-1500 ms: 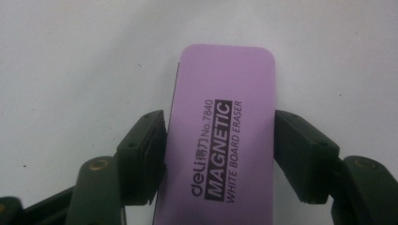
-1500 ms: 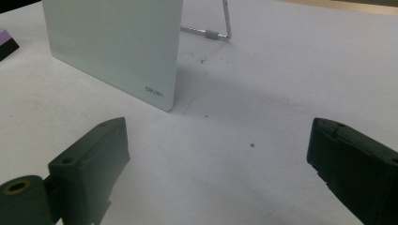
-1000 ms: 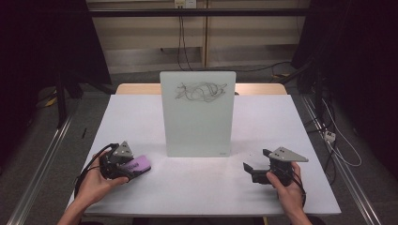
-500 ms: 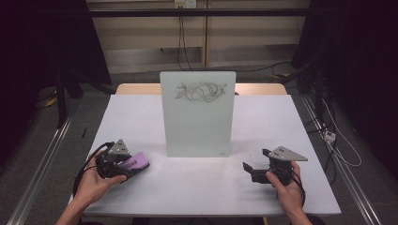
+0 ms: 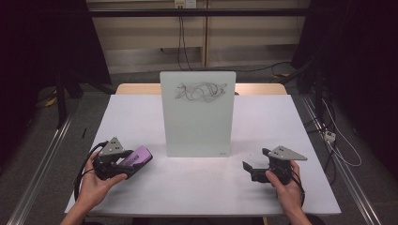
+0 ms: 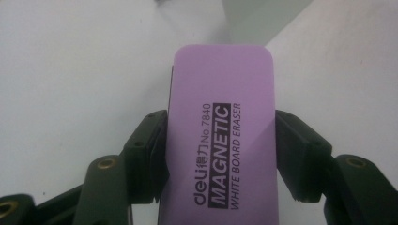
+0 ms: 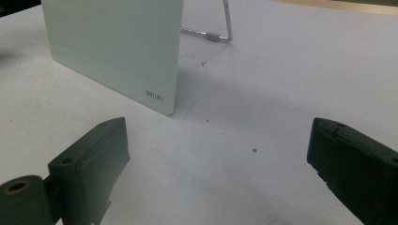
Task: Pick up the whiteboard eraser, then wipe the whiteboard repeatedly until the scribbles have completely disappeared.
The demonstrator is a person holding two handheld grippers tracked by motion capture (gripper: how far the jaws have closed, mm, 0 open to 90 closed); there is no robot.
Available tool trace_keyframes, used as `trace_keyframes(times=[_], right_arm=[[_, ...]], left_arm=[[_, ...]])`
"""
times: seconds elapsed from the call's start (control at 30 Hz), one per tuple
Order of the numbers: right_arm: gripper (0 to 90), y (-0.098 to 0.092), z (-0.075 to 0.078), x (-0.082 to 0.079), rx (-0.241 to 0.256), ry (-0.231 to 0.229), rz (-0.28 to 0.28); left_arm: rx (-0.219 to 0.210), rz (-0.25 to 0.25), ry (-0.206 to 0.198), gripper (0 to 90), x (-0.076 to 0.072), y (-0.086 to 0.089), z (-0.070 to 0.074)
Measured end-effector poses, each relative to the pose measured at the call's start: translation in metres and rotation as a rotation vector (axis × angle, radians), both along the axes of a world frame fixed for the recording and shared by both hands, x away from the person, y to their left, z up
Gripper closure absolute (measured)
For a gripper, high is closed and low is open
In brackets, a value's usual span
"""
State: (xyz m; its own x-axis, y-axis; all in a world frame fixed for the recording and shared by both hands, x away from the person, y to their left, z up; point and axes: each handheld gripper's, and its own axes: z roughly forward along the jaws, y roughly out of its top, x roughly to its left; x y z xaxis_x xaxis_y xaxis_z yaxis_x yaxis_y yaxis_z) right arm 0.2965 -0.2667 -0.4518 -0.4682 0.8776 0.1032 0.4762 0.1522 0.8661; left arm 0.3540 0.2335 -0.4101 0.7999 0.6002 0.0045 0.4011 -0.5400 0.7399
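Observation:
A small whiteboard (image 5: 197, 114) stands upright on its metal stand in the middle of the white table (image 5: 197, 187), with black scribbles (image 5: 201, 91) near its top. Its lower corner (image 7: 117, 51) fills the upper left of the right gripper view. My left gripper (image 5: 126, 163) is at the front left of the table, shut on a purple magnetic whiteboard eraser (image 5: 137, 159); the eraser (image 6: 220, 140) sits squeezed between both jaws, label up. My right gripper (image 5: 248, 169) rests open at the front right, nothing between its jaws, pointing toward the board.
The whiteboard's wire stand (image 7: 220, 33) reaches back behind the board. A wooden strip (image 5: 141, 89) edges the table's far side. Cables (image 5: 333, 140) lie on the floor to the right.
The left gripper with the eraser has shifted slightly on the table near the front left. The right gripper has stayed put.

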Motion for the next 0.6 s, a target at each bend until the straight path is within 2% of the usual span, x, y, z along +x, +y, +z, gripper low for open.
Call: trace_keyframes(times=[0.03, 0.07, 0.2, 0.23, 0.3, 0.37, 0.4, 0.47, 0.57, 0.6], right_arm=[[6.1, -0.0003, -0.0001, -0.0002, 0.001, -0.001, 0.001], [6.1, -0.0007, -0.0002, -0.0004, 0.002, -0.002, 0.0], [6.1, -0.0019, 0.0002, -0.0016, 0.004, -0.003, -0.002], [6.1, -0.0019, 0.0001, -0.0019, 0.006, -0.004, 0.0], [6.1, -0.0018, 0.0001, -0.002, 0.005, -0.003, 0.0], [6.1, -0.0016, 0.0002, -0.0018, 0.005, -0.006, 0.001], [6.1, -0.0014, 0.0, -0.0017, 0.004, -0.007, 0.001], [6.1, -0.0012, 0.0001, -0.0017, 0.001, -0.002, 0.004], [6.1, -0.0017, -0.0003, 0.0003, 0.005, -0.005, -0.005], [6.1, -0.0019, -0.0004, 0.001, 0.006, 0.0, -0.009]], left_arm=[[0.008, 0.017, -0.011, 40.2, -0.001, -0.001, 0.001], [0.005, 0.004, -0.009, 40.2, -0.0005, -0.0007, 0.0014], [-0.02, 0.035, -0.036, 40.2, -0.0043, -0.0019, 0.001], [-0.043, 0.028, -0.038, 40.2, -0.0044, -0.0011, 0.0004], [-0.033, 0.035, -0.047, 40.2, -0.005, 0.0002, 0.0019], [-0.059, 0.04, -0.044, 40.2, -0.0061, -0.0003, 0.0015], [-0.054, 0.037, -0.054, 40.3, -0.0062, 0.0, 0.0024], [-0.085, 0.03, -0.062, 40.3, -0.007, -0.0009, 0.0025], [-0.097, 0.023, -0.072, 40.3, -0.0076, 0.0009, 0.0042], [-0.117, 0.028, -0.068, 40.2, -0.0082, 0.0008, 0.004]])
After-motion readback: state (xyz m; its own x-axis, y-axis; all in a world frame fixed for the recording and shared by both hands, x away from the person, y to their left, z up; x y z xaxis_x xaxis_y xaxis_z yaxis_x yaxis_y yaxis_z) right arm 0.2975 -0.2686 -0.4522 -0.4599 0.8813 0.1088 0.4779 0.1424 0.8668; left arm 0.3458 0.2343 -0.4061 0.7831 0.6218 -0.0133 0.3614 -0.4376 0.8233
